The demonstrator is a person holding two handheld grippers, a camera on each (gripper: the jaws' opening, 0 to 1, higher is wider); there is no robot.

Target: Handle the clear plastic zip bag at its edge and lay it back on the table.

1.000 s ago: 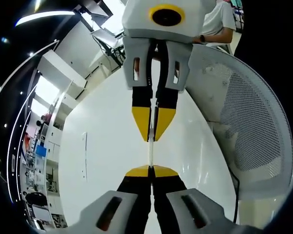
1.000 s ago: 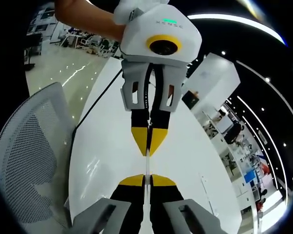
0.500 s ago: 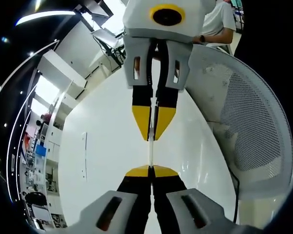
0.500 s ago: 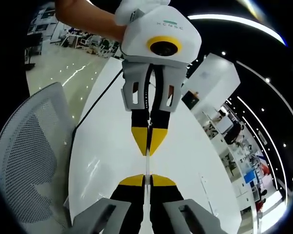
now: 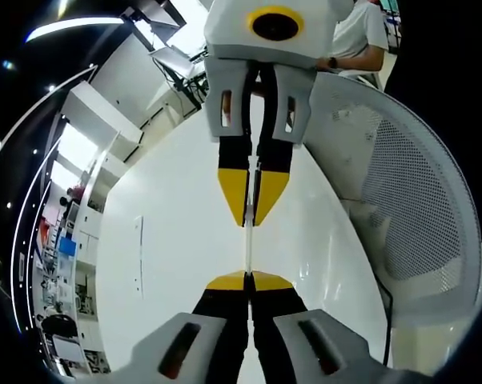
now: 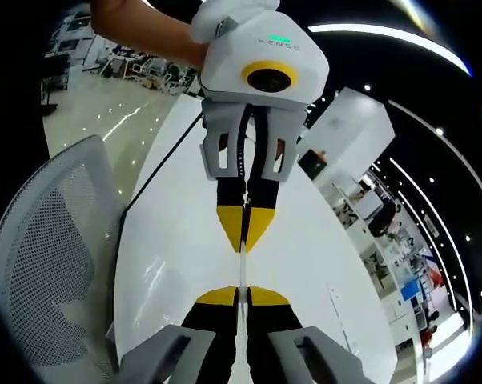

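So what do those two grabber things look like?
Both look alike. The left gripper and the right gripper have yellow pointed tips, black jaws behind them and pale grey bodies with slots. Seen from the other side, the left one has a small green light and grey lettering on its white top.

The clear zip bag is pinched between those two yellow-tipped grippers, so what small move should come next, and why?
Probably lower both together toward the white table. The left gripper and right gripper are each shut on the clear zip bag's edge, stretched taut between them above the tabletop, so it is not yet laid down.
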